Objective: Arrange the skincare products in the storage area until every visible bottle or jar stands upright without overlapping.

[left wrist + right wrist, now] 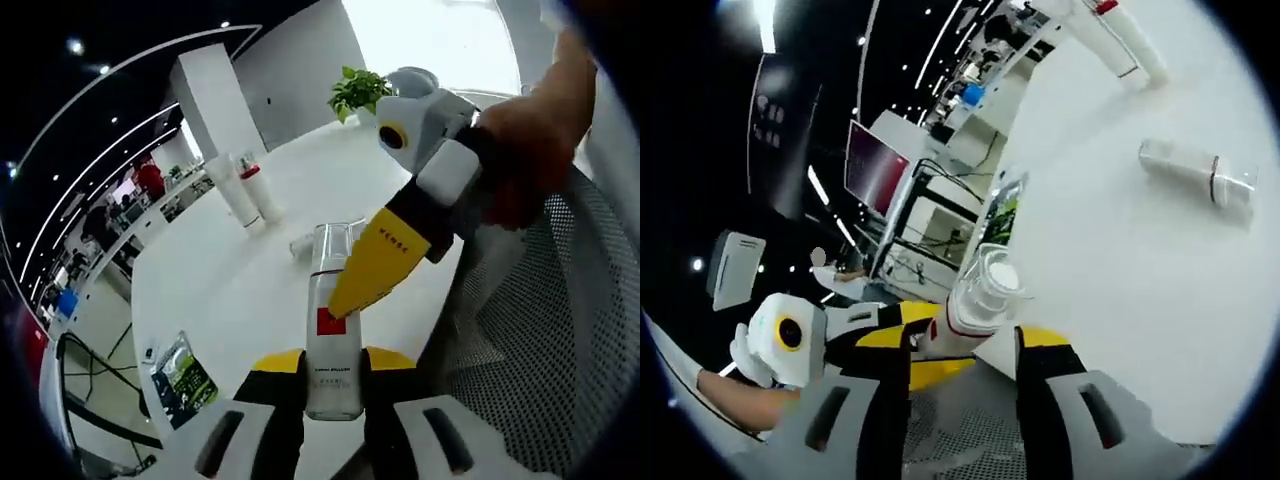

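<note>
Open-plan office, ceiling strip lights, round white bench [210,290] smooth and glossy. Left tool [333,385] pinching clear glass bottle with red label and clear cap [333,330] near bench edge; right tool [375,270], yellow-tipped, laid against bottle's upper part, whether clamped I cannot tell. Two tall white tubes [243,190] upright, well apart. Small clear jar [1195,172] lying on side. Judged step: standing held bottle upright; next, steady set-down, then righting jar.

White round tabletop [200,290]; plant [360,92] at far edge. White pillar [215,95]. Dark ceiling, strip lights [90,185]. Mesh chair [540,330].
</note>
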